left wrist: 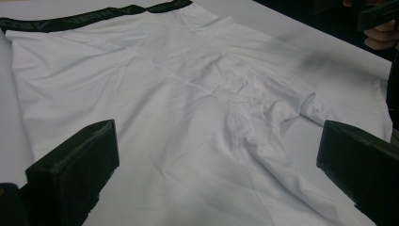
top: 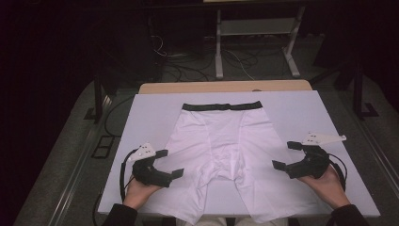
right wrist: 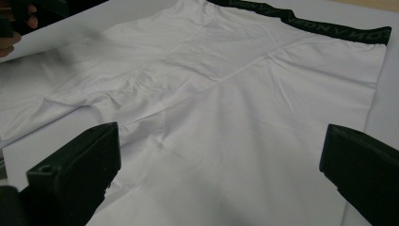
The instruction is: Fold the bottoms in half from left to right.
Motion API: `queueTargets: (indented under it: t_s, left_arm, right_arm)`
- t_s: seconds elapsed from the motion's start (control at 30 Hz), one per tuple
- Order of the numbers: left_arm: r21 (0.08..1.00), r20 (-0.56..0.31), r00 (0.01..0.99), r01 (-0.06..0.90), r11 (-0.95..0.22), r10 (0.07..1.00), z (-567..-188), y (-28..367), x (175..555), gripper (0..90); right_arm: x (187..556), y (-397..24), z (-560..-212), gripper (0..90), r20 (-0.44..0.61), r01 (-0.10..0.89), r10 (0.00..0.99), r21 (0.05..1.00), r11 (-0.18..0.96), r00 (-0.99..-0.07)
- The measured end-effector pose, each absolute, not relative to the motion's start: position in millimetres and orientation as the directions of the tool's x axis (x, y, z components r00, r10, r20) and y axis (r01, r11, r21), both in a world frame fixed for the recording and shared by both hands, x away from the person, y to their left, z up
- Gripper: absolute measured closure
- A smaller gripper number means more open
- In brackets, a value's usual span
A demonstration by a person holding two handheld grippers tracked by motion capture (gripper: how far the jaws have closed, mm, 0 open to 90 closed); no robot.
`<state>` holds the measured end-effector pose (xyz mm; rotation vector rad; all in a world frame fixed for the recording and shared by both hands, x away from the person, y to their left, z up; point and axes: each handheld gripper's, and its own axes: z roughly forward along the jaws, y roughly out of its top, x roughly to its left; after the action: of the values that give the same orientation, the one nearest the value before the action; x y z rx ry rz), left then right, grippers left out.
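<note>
We look down on a desk (top: 141, 108) covered by a white board, with a pair of white boxer briefs (top: 221, 155) spread flat in its middle. The black waistband (top: 222, 106) lies at the far edge of the garment, and the two leg openings point toward the person, reaching the near edge of the desk.

The left hand-held gripper (top: 171, 163) hovers beside the left leg of the briefs, its jaws spread wide and holding nothing. The right hand-held gripper (top: 287, 155) sits just beside the right leg, also wide open and empty. In each gripper view the black jaws frame the white cloth, which is lightly creased around the crotch seam (left wrist: 244, 117).

We judge this to be the approach before a fold: both tools are lined up on the outer sides of the garment, but neither has taken hold. It is hard to tell whether the jaw tips touch the fabric yet. The next move seems to call for lowering each gripper onto a side edge and pinching a single layered hem cleanly before lifting.
</note>
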<state>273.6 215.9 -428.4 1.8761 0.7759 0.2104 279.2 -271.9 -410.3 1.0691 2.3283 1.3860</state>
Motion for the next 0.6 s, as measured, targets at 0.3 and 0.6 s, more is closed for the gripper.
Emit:
queueTargets:
  t_s: [0.3, 0.6]
  left_arm:
    - [0.882, -0.200, 0.770, 0.411, -0.231, 0.606, -427, 217, 273, 0.0]
    - [0.879, -0.206, 0.769, 0.417, -0.231, 0.605, -428, 217, 273, 0.0]
  right_arm:
    - [287, -263, -405, 0.0, 0.156, 0.466, 0.676, 0.831, 0.303, -0.720]
    - [296, -258, -399, 0.0, 0.158, 0.464, 0.671, 0.832, 0.305, -0.724]
